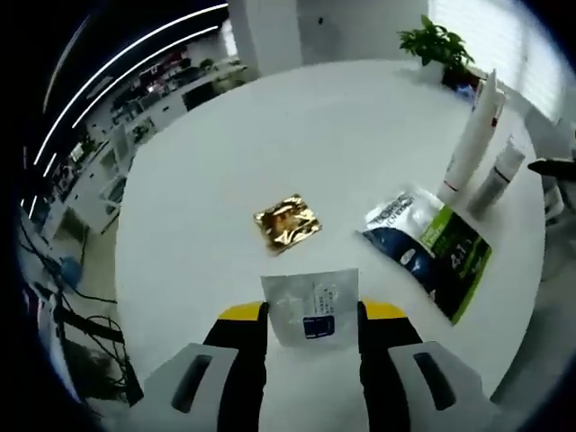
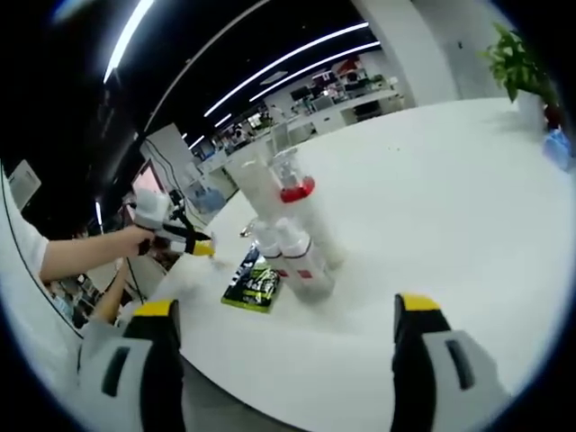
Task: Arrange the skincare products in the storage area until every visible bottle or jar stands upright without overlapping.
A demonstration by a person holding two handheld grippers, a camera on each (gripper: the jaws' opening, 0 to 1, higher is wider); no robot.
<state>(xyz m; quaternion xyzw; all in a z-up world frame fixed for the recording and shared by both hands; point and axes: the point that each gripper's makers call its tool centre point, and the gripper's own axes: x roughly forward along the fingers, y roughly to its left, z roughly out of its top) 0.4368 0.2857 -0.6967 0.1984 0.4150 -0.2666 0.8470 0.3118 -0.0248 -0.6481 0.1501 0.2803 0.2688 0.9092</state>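
Between the left gripper's point(image 1: 313, 317) jaws sits a white sachet point(image 1: 312, 306), flat on the round white table point(image 1: 270, 144), jaws flanking its edges; cannot tell whether pinched yet. Ahead lies a gold foil sachet point(image 1: 287, 222); ahead-right, a green-and-blue packet point(image 1: 430, 247) beside upright tubes point(image 1: 477, 135). Best to close squarely on the edges and lift level. Wide open and empty hangs the right gripper point(image 2: 286, 337), facing the tubes.

A round white table point(image 1: 360, 126) bears sachets point(image 1: 288, 223), tubes point(image 1: 472, 135) and a potted plant point(image 1: 438, 45).

Left gripper point(image 1: 313, 315) closed on something; right gripper point(image 2: 283, 310) spread wide.
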